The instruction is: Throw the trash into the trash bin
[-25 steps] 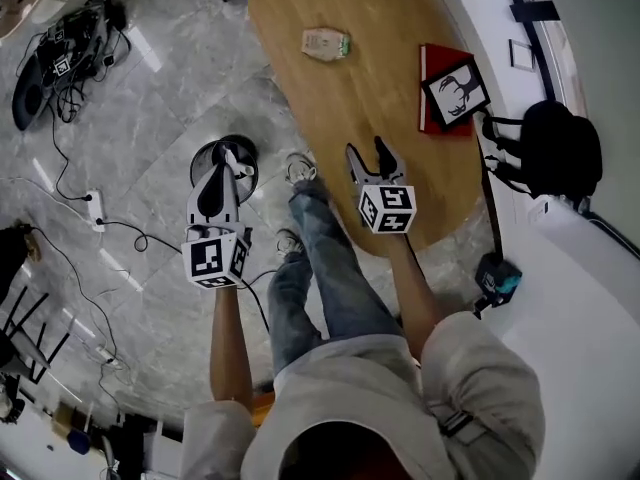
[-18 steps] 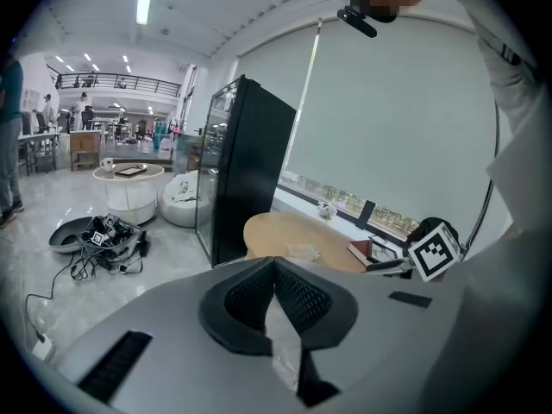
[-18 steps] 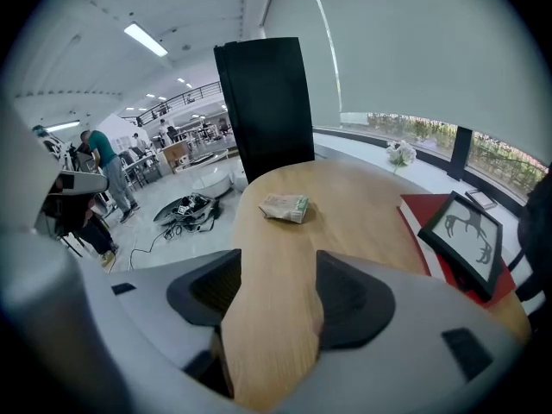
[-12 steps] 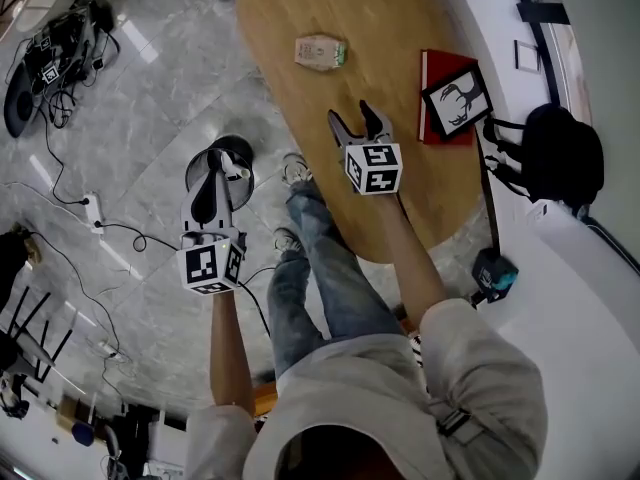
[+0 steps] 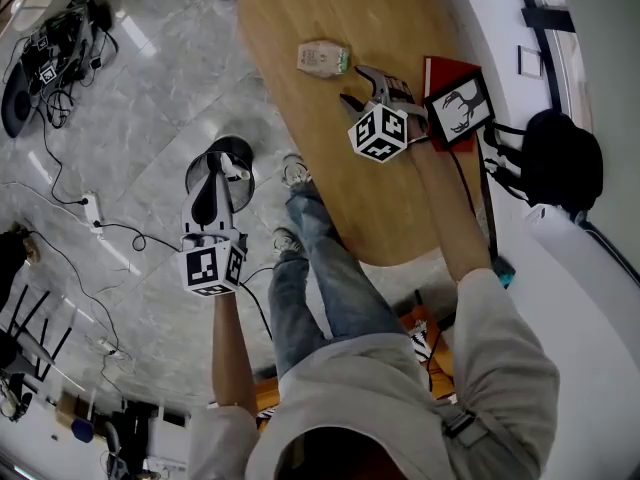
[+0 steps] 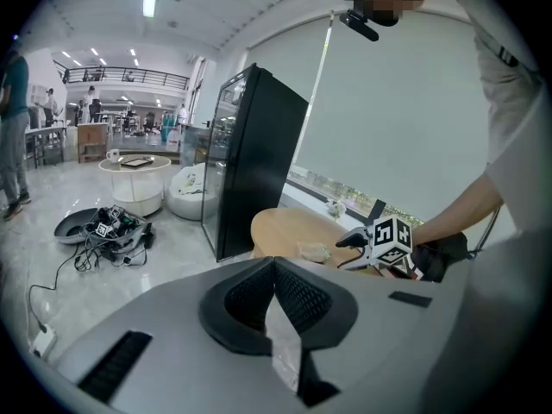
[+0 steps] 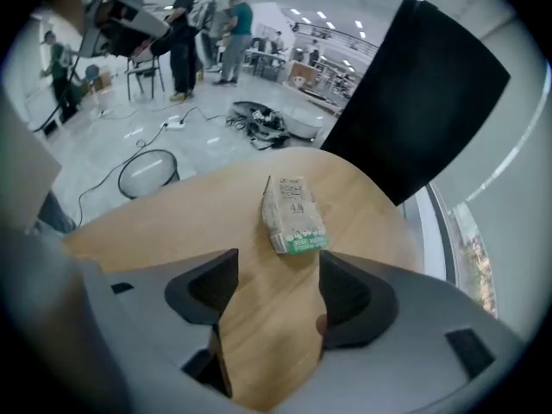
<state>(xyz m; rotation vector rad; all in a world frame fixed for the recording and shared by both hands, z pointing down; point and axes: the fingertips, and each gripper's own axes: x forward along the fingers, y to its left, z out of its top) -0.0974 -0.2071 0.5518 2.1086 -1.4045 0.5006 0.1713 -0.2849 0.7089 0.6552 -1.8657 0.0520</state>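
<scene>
One carton (image 5: 323,57) lies on the table (image 5: 300,158), outside the trash bin (image 5: 244,151).

Smooth matt wood of the table (image 5: 320,8), creased paper of the carton (image 5: 323,57), glossy veined stone floor (image 5: 150,98)

The counter (image 5: 320,178) carries three things: one crumpled carton (image 5: 323,57), one red book (image 5: 441,68) and one framed deer picture (image 5: 458,109) overlapping that book. On the floor beside the counter there are one round trash bin (image 5: 240,148) and two shoes (image 5: 297,170), with one power strip (image 5: 93,208) farther from it. One black bag (image 5: 560,153) sits past the counter's other side.

There are two grippers, each bearing one marker cube (image 5: 212,269). The left gripper (image 5: 218,168) pinches one pale scrap (image 6: 285,343). The right gripper (image 5: 358,83), above the counter, has jaws that have just been opening, with nothing between them.
</scene>
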